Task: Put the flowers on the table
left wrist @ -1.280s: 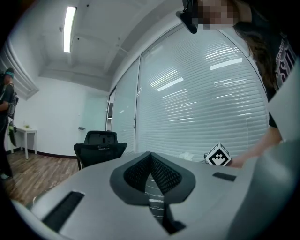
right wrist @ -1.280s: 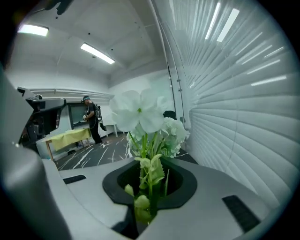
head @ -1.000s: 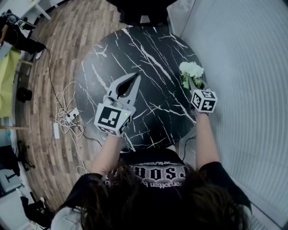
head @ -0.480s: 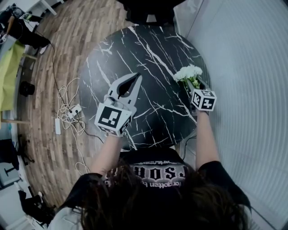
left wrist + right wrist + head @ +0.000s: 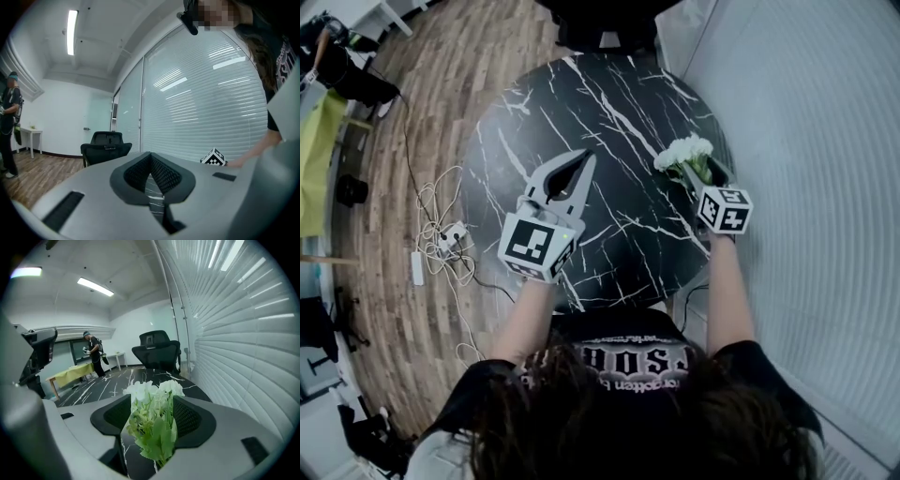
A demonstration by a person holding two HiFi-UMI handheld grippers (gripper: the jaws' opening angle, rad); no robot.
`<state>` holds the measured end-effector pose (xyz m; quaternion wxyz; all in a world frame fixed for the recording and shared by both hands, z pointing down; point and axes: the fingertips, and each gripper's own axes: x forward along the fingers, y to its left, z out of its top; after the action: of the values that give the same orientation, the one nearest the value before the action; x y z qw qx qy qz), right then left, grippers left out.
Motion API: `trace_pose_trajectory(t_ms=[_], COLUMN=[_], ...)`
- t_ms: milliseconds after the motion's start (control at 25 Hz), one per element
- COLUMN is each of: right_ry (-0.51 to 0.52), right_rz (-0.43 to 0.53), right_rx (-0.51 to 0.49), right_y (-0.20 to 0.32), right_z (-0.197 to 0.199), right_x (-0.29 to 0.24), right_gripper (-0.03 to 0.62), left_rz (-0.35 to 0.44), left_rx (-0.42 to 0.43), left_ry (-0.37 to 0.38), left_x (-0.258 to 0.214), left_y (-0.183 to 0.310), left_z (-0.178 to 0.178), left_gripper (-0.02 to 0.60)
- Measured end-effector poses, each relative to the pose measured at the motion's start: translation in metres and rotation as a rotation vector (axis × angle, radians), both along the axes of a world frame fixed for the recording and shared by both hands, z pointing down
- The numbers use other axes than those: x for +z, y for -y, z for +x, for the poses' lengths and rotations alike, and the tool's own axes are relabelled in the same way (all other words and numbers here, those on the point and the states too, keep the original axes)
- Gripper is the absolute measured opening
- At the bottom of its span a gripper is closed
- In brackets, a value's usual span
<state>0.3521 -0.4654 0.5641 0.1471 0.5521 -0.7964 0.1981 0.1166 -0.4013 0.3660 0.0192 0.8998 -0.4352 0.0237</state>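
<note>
A small bunch of white flowers (image 5: 682,154) with green leaves lies at the right edge of the round black marble table (image 5: 581,103). My right gripper (image 5: 698,172) is around the stems and its jaws are opening. In the right gripper view the flowers (image 5: 152,423) sit between the wide pads, leaning toward the right one, with a gap on the left. My left gripper (image 5: 584,157) hovers over the middle of the table, its tips together and nothing in them. In the left gripper view, that left gripper (image 5: 151,157) shows only marble through its slit.
A black office chair (image 5: 600,19) stands at the table's far side. White blinds (image 5: 825,141) run close along the right. Cables and a power strip (image 5: 441,239) lie on the wood floor at the left. A person (image 5: 96,359) stands far off by a yellow-green table (image 5: 70,371).
The right gripper's jaws have spread apart around the stems. The flower heads have shifted a little to the left over the table. The left gripper has stayed put.
</note>
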Motion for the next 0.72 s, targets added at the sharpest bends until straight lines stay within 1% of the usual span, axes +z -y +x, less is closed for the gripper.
trace_pose_trajectory(t_ms=[360, 440, 600, 680, 720], right_ry=[0.013, 0.006, -0.003, -0.009, -0.012], right_rz=[0.089, 0.120, 0.188, 0.225, 0.242], right_rx=[0.023, 0.026, 0.043, 0.063, 0.071], right_y=[-0.028, -0.038, -0.056, -0.066, -0.071], right_z=[-0.011, -0.017, -0.030, -0.034, -0.037], right_x=[-0.046, -0.059, -0.086, -0.099, -0.106], right_gripper=[0.268, 0.212, 0.144, 0.092, 0.078], left_rz=[0.019, 0.026, 0.036, 0.038, 0.041], left_rx=[0.036, 0.053, 0.061, 0.072, 0.081], left_ry=[-0.014, -0.024, -0.033, -0.034, -0.035], left_x=[-0.009, -0.009, -0.012, -0.014, -0.014], left_y=[-0.010, -0.014, -0.021, -0.024, -0.026], left_z=[-0.003, -0.007, -0.019, -0.025, -0.027], left_gripper=[0.002, 0.002, 0.002, 0.002, 0.002])
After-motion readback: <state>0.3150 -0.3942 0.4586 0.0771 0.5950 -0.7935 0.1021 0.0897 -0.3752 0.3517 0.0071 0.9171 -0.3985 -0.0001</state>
